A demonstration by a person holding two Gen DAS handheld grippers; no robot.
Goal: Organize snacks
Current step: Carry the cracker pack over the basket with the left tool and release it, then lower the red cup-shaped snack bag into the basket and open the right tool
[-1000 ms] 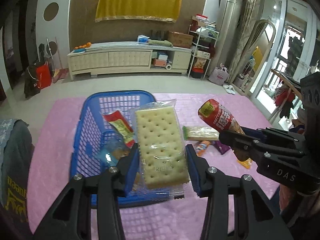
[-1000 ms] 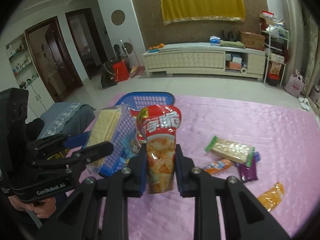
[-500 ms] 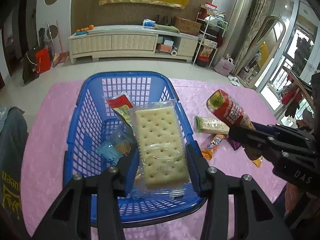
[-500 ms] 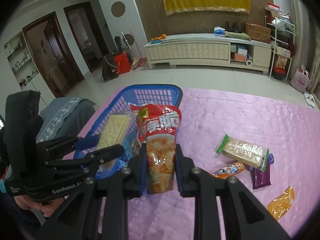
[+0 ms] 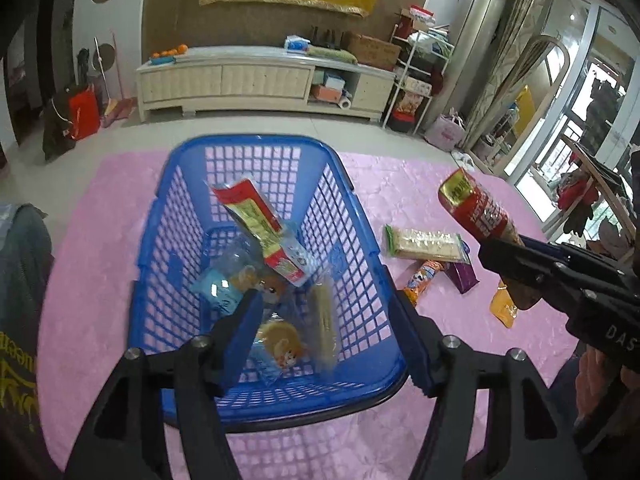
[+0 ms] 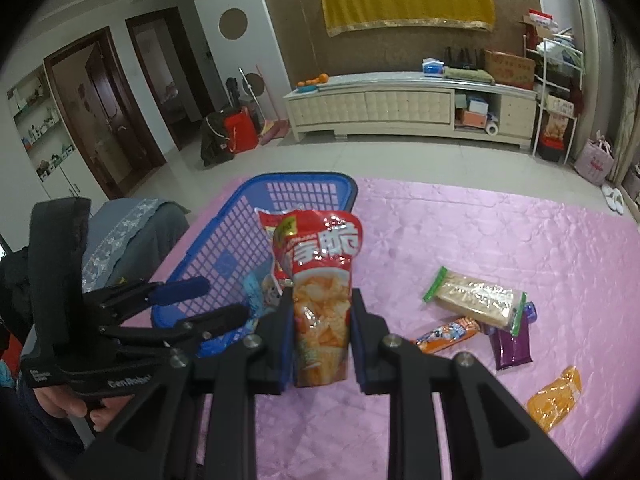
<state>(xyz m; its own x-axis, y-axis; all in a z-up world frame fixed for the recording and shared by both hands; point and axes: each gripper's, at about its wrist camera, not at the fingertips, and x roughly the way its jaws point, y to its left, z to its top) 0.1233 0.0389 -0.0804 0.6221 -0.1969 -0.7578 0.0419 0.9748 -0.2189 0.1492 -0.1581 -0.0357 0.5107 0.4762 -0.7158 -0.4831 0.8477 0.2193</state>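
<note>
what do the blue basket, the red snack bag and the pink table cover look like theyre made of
Basket: looks like rigid moulded plastic, slightly glossy, with a regular lattice of holes in its walls.
Red bag: thin printed plastic film, shiny; it creases and shows glare in the right gripper.
Pink cover: probably satin-like fabric or embossed vinyl; it has a sheen and a faint raised pattern. Which one is unclear.

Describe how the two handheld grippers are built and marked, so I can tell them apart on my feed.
Both are matte black plastic frames with silver bolt heads and blue pads inside the fingers. The left gripper carries white "GenRobot" lettering on its body and a tall black handle. The right gripper shows white letters "DAS" on its side. No cables or sleeves are clearly visible.
</note>
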